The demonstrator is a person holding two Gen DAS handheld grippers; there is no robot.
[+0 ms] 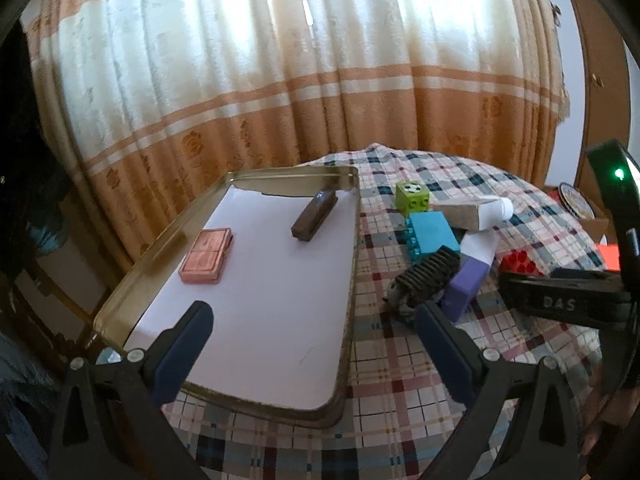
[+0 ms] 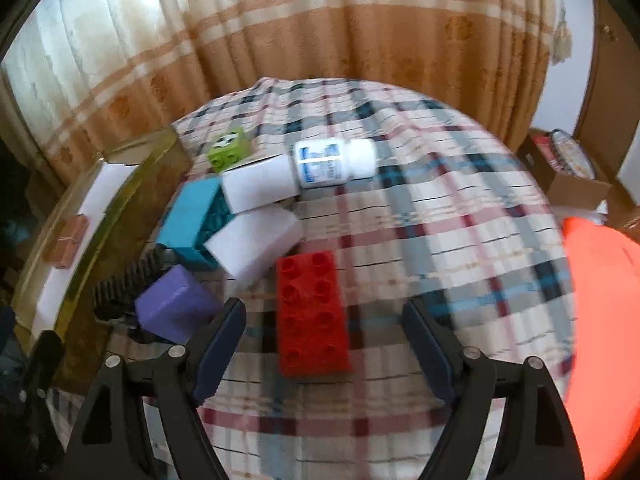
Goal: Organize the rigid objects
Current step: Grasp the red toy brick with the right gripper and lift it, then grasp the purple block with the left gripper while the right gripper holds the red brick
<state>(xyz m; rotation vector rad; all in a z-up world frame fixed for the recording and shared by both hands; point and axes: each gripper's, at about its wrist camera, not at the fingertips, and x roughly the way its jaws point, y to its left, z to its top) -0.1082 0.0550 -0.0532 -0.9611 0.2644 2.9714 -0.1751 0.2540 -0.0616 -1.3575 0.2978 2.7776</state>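
A gold tray [image 1: 352, 248] with a white liner sits on the plaid cloth and holds a pink block [image 1: 206, 255] and a brown block [image 1: 314, 216]. My left gripper [image 1: 314, 326] is open and empty over the tray's near right part. To the right lies a pile: green cube [image 1: 414, 198], teal brick [image 1: 434, 234], black comb-like piece [image 1: 428, 274], purple block [image 1: 468, 286], white blocks, white bottle [image 2: 334, 163]. My right gripper [image 2: 324, 324] is open, hovering just above a red brick [image 2: 310, 312]. The tray's edge [image 2: 120, 204] shows at the left of the right wrist view.
The plaid cloth [image 2: 440, 208] covers a round table in front of an orange and cream curtain. An orange object [image 2: 604, 320] lies at the right edge. A cardboard box [image 2: 576, 180] stands behind it. The other gripper's body [image 1: 560, 300] shows at the right of the left wrist view.
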